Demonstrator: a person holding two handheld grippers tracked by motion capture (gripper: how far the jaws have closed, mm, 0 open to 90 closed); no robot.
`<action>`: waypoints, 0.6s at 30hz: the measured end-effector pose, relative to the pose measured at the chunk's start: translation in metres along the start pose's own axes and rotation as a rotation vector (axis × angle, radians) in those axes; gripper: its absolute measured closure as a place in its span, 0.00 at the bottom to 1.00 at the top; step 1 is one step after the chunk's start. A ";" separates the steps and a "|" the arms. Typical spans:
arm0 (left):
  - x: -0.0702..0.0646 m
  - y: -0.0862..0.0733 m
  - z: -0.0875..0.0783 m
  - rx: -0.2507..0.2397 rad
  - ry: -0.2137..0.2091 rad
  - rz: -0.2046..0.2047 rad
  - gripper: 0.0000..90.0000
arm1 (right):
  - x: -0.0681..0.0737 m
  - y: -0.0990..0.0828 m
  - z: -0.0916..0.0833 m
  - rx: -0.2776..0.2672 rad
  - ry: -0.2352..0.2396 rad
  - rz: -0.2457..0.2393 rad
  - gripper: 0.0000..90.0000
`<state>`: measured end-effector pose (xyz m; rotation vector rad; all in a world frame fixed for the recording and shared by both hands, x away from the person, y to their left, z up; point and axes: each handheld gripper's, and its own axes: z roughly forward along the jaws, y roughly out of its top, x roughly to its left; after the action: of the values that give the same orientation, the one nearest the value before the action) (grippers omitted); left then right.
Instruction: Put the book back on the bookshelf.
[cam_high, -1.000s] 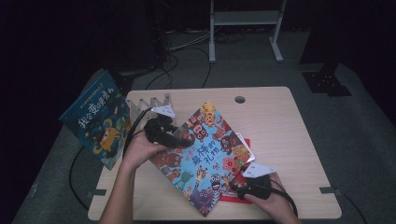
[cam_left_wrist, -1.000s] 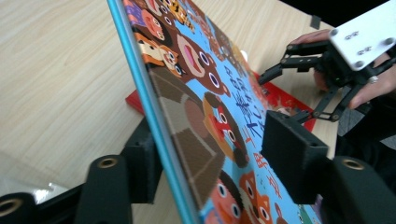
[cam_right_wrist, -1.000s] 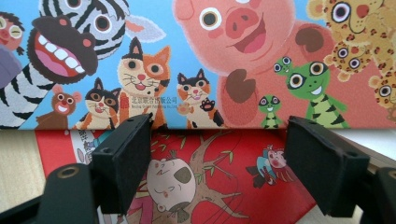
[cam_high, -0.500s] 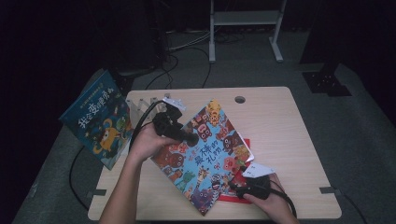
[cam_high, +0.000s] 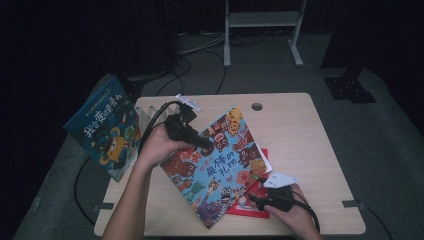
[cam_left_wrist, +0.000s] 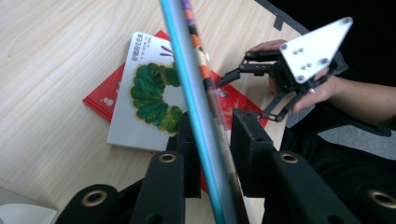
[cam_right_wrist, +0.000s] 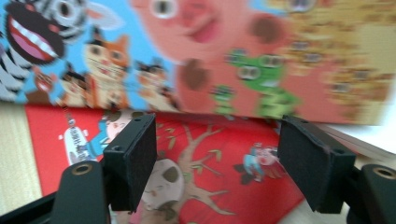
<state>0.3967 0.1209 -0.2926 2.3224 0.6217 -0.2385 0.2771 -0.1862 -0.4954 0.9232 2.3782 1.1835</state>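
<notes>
Wooden surface (cam_high: 300, 130) carries stacked books. Left tool (cam_left_wrist: 210, 140), jaws just closing, clamps the lifted blue book's (cam_high: 215, 165) edge; right tool (cam_right_wrist: 215, 154), jaws closing but apart, lies over the red book (cam_right_wrist: 196, 186).

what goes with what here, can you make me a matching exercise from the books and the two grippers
Things:
1. light blue picture book crowded with cartoon animals
2. flat red picture book
3. white book with a green caterpillar
4. blue book with a yellow monster

States:
a. leaning off the table's left edge
b. lying flat on the red book
c. edge between the left gripper fingers
d. flat on the table in front of the right gripper

Pairs: 1-c, 2-d, 3-b, 4-a
</notes>
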 end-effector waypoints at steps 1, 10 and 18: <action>-0.002 0.002 -0.002 0.002 0.008 0.006 0.84 | -0.003 0.000 -0.001 -0.006 -0.003 0.004 0.31; -0.017 0.014 -0.010 0.059 0.042 0.046 0.88 | -0.033 -0.004 -0.019 -0.051 -0.054 0.077 0.31; -0.035 0.020 -0.017 0.090 0.091 0.094 0.89 | -0.070 -0.006 -0.035 -0.075 -0.148 0.148 0.30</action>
<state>0.3756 0.1069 -0.2569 2.4534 0.5545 -0.1203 0.3074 -0.2570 -0.4791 1.1372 2.1663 1.2033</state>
